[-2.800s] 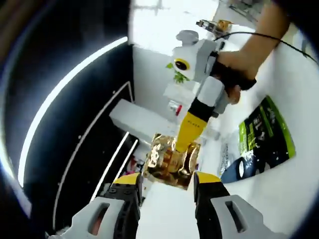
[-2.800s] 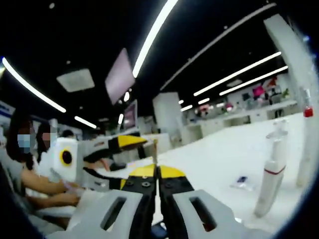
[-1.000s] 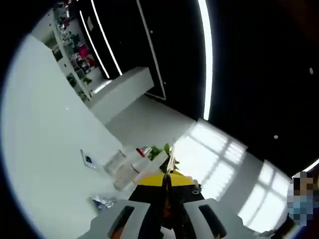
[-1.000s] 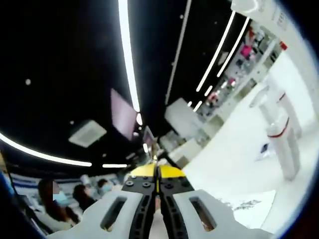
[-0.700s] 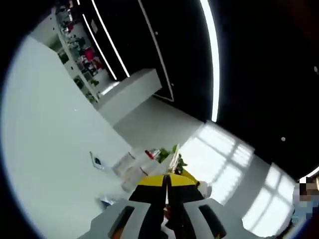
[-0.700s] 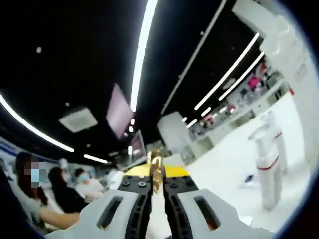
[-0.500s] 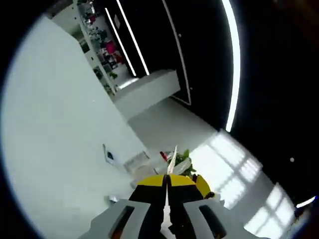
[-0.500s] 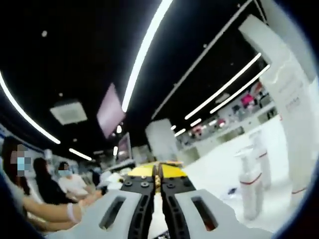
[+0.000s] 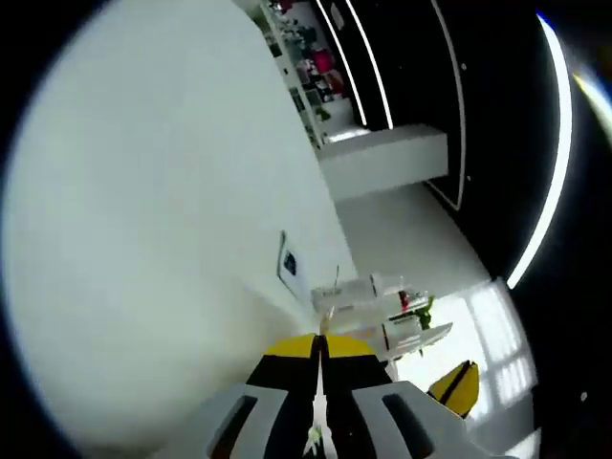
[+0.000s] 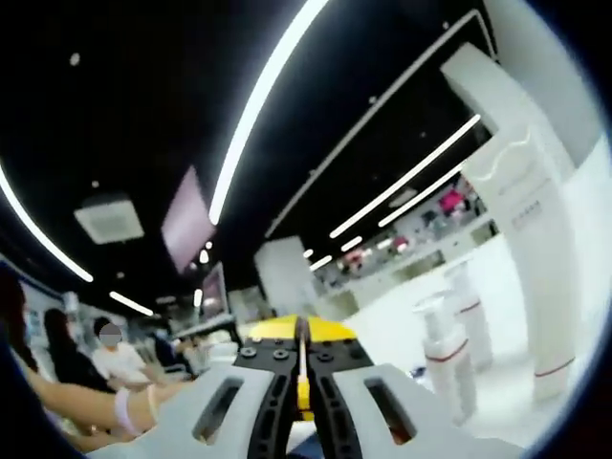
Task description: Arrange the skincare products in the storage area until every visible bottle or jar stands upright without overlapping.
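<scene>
Currently the right gripper (image 10: 302, 368) and left gripper (image 9: 319, 359) are both clenched, jaws together on nothing identifiable. Upright on the white counter (image 10: 583, 239) stand a tall white tube (image 10: 535, 239) and two pump bottles (image 10: 445, 349) beside it. These look like light, smooth, rigid plastic that may slip; grasp each mid-body, below the pump neck.

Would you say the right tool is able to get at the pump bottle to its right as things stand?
Probably yes: the pump bottle stands upright with nothing between it and the right tool, though the tool looks shut and would need to open.
</scene>
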The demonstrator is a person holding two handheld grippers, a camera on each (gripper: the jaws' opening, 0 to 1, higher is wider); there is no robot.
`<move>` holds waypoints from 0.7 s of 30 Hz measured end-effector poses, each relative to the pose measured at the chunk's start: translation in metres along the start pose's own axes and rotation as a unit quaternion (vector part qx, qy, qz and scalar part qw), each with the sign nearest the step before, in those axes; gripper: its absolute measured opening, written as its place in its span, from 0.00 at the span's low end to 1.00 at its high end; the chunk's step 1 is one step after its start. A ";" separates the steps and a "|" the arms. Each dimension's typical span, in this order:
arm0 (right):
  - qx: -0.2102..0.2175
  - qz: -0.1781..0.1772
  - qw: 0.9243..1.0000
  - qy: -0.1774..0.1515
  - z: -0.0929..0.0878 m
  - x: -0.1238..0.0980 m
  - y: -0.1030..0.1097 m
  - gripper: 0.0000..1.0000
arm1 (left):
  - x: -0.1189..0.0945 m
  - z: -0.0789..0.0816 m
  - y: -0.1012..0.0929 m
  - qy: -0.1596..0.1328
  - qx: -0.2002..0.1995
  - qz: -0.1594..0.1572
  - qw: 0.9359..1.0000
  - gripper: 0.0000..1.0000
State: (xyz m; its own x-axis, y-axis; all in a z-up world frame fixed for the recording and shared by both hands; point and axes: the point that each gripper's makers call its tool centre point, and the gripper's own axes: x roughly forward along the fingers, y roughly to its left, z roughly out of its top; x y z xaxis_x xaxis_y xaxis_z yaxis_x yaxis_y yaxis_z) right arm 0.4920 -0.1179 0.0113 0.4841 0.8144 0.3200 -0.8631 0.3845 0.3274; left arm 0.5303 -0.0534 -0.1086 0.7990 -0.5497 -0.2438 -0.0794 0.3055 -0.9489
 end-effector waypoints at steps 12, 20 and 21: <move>0.000 -0.011 1.000 0.002 -0.001 0.000 -0.007 0.00 | 0.005 -0.003 0.011 -0.001 0.015 0.036 0.999 0.02; -0.001 -0.006 1.000 0.002 -0.001 0.000 -0.005 0.00 | 0.000 0.002 0.012 0.000 0.027 0.039 0.999 0.03; -0.003 -0.006 1.000 0.004 -0.001 0.000 -0.005 0.00 | 0.001 0.003 0.012 -0.001 0.034 0.040 0.999 0.03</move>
State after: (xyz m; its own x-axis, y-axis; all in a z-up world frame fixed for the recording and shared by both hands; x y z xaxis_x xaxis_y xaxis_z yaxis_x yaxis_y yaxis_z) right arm 0.4963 -0.1190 0.0088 0.4942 0.8125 0.3091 -0.8576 0.3973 0.3267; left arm 0.5318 -0.0477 -0.1194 0.7929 -0.5198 -0.3180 -0.1030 0.4000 -0.9107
